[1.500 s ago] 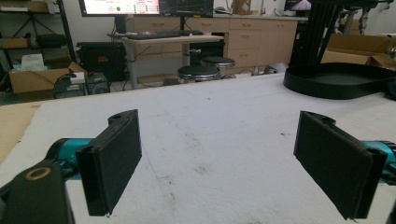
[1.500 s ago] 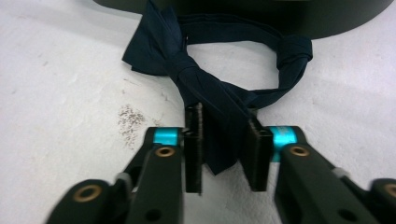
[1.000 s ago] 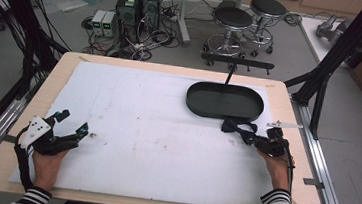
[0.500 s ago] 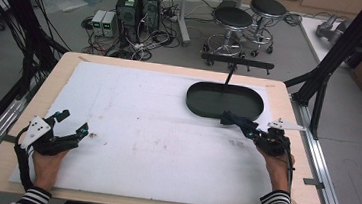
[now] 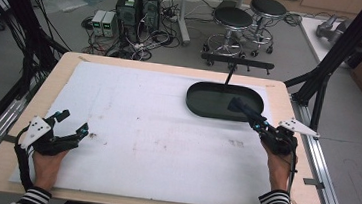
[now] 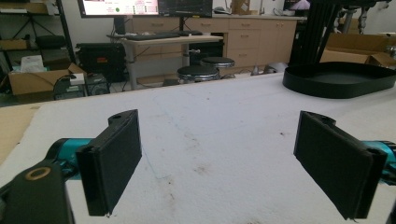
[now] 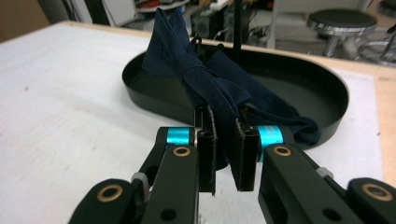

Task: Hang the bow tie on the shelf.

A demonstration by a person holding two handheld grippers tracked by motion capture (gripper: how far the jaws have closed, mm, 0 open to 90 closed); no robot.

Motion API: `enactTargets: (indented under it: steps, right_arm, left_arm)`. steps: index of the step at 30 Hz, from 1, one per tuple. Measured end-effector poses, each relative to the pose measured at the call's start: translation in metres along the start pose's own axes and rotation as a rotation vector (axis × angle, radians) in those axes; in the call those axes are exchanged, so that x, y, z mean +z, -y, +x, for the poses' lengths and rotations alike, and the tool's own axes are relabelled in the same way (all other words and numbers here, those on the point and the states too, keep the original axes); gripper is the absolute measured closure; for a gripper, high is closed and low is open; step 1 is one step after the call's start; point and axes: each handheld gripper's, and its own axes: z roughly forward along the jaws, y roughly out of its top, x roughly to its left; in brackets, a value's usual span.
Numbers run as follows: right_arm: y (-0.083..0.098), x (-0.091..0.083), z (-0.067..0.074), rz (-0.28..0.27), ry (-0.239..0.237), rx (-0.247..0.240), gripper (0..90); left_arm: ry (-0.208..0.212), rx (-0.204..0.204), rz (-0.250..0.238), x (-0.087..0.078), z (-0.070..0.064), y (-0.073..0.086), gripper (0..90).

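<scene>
**Right tongs clamp blue cloth at tray edge**

My right tongs point(image 7: 226, 140) are clenched on the dark blue cloth point(image 7: 205, 79); the pads pinch a bunched fold, and the rest sticks up and forward, with one end trailing over the near rim of the black oval tray point(image 7: 336, 93). In the high view the right tongs point(image 5: 255, 120) hold the cloth point(image 5: 236, 105) above the tray's point(image 5: 198, 106) right end. My left tongs point(image 6: 217, 158) are released, jaws wide apart with nothing between, low over the white counter point(image 6: 210, 121), well apart from the tray. Stools point(image 5: 247, 20) stand beyond the counter.
</scene>
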Motion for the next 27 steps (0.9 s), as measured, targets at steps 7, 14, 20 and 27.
enactTargets:
  steps: [7, 14, 20, 27]
  right_arm:
    - [-0.005, -0.001, 0.001, -0.016, 0.007, -0.001, 82.7]
    - [-0.026, 0.0, 0.008, -0.049, -0.006, -0.01, 82.6]
    - [-0.05, 0.006, 0.017, -0.084, -0.017, -0.024, 82.6]
    - [-0.069, 0.015, 0.023, -0.096, -0.022, -0.035, 82.5]
  left_arm:
    - [-0.001, -0.001, 0.0, 0.0, 0.0, 0.0, 15.4]
    - [0.0, 0.0, 0.0, 0.0, 0.0, 0.0, 15.4]
    - [0.001, -0.001, 0.002, 0.0, 0.0, 0.0, 15.4]
    - [0.003, -0.002, 0.004, 0.0, 0.001, 0.0, 15.4]
